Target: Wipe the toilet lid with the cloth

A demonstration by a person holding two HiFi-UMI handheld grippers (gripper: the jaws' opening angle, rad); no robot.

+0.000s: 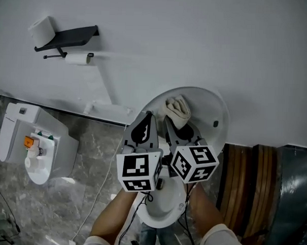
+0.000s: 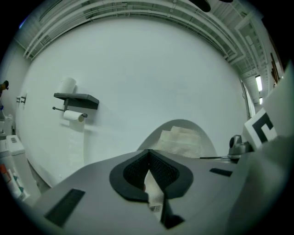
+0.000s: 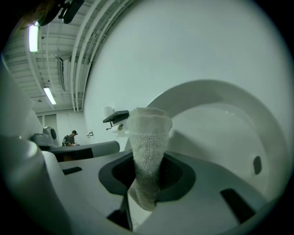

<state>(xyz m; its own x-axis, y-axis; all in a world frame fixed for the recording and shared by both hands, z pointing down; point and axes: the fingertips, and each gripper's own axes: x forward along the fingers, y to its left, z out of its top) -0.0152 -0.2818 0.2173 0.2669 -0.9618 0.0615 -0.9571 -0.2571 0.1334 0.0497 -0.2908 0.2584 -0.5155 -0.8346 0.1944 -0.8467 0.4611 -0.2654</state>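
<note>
The white toilet lid (image 1: 210,104) stands raised against the pale wall. My right gripper (image 1: 176,126) is shut on a beige cloth (image 1: 177,110), and the bunched cloth lies against the upper left part of the lid. In the right gripper view the cloth (image 3: 148,147) sticks up from between the jaws in front of the lid (image 3: 225,133). My left gripper (image 1: 146,118) sits just left of the right one, shut with nothing in it. The left gripper view shows the left gripper (image 2: 149,159) with the lid (image 2: 206,137) and cloth (image 2: 180,141) beyond it.
A black shelf (image 1: 71,37) with a spare roll (image 1: 41,30) and a hanging paper roll (image 1: 77,59) is on the wall at upper left. A second white toilet unit (image 1: 20,139) stands at left. The toilet bowl (image 1: 162,208) is below my grippers; brown slats (image 1: 247,184) at right.
</note>
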